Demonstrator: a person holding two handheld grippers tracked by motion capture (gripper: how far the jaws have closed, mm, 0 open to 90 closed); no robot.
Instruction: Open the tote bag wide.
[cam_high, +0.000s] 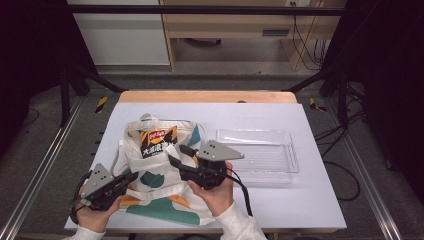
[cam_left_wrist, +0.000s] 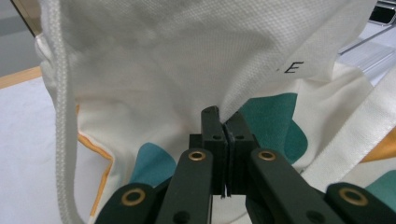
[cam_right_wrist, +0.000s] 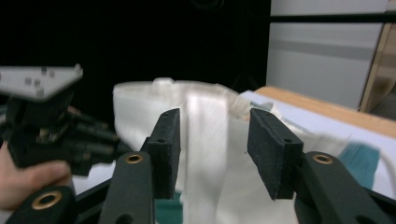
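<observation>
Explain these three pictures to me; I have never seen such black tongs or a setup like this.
A person sits at a white table and holds a hand-worked two-jaw tool in each hand. One picture looks down from above; the other two come from cameras riding on the tools. On the table lie a printed cloth tote bag with a chip packet at its mouth, and beside it a clear plastic tray. The left tool pinches the bag's cloth. The right tool has open jaws, with a cloth strap between them.

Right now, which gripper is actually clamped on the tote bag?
The left gripper: its jaws pinch the tote bag. The right gripper is open, fabric loose between its jaws.
</observation>
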